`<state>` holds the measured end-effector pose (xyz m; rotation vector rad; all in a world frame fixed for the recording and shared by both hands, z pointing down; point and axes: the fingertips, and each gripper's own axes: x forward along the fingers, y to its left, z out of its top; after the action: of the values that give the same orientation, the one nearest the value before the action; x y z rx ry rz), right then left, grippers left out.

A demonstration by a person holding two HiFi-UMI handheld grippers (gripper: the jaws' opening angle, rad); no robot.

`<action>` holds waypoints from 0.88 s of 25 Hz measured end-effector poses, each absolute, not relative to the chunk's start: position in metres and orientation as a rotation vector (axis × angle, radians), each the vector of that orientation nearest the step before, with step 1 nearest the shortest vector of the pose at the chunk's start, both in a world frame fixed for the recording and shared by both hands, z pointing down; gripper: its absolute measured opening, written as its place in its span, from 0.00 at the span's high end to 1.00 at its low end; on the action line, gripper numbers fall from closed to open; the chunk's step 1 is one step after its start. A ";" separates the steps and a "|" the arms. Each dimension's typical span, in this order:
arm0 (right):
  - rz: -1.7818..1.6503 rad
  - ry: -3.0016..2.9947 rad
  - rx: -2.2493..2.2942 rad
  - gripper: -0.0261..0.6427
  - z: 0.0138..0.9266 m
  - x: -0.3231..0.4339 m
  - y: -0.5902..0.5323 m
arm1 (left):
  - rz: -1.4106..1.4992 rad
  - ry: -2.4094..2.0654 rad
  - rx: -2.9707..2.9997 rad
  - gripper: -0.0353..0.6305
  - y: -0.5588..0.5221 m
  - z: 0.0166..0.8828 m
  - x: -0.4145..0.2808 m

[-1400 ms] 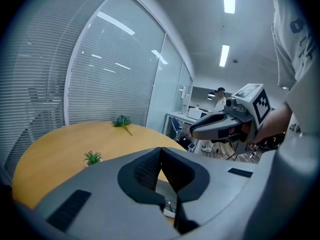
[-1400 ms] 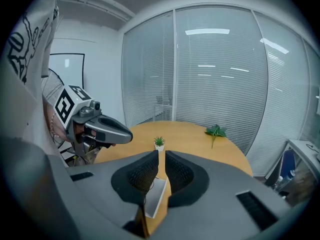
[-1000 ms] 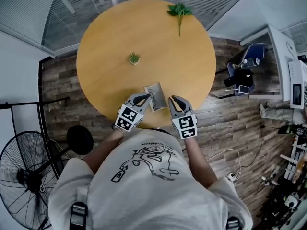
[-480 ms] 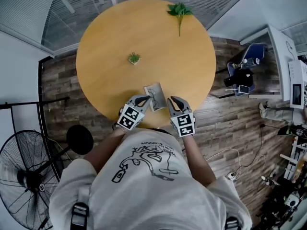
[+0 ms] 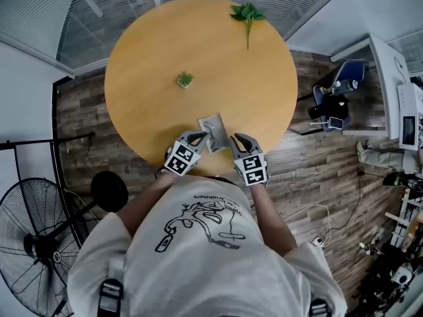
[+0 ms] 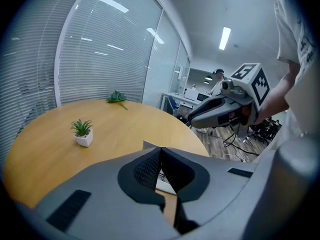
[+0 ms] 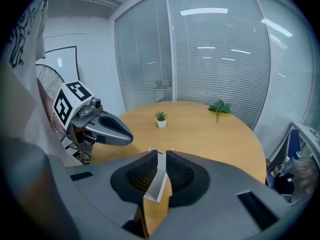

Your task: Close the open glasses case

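Observation:
The glasses case, pale grey with its lid raised, lies on the round wooden table near the edge closest to me. My left gripper sits just left of it and my right gripper just right of it, both jaws pressed together and holding nothing. In the left gripper view the shut jaws hide most of the case, with the right gripper beyond. In the right gripper view a sliver of the case shows past the jaws.
A small potted plant stands mid-table and a green leafy sprig lies at the far edge. A floor fan stands at the left. Shelving, cables and a chair crowd the right side of the room.
Both grippers have shifted only slightly at the table's near edge. The case has not moved.

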<state>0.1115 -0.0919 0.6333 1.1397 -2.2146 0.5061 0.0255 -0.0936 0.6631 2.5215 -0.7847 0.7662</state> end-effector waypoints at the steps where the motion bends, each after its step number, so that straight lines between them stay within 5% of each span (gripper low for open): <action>1: 0.509 -2.211 1.138 0.87 0.636 0.112 -0.092 | 0.768 -0.783 2.523 0.92 -0.094 0.665 0.026; 22: 0.606 -2.151 1.102 0.84 0.688 0.113 -0.088 | 0.871 -0.721 2.491 0.92 -0.098 0.722 0.025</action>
<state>0.1129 -0.0880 0.6879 1.1024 -2.1509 0.6060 0.0253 -0.0981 0.7217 2.4906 -0.7210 0.8714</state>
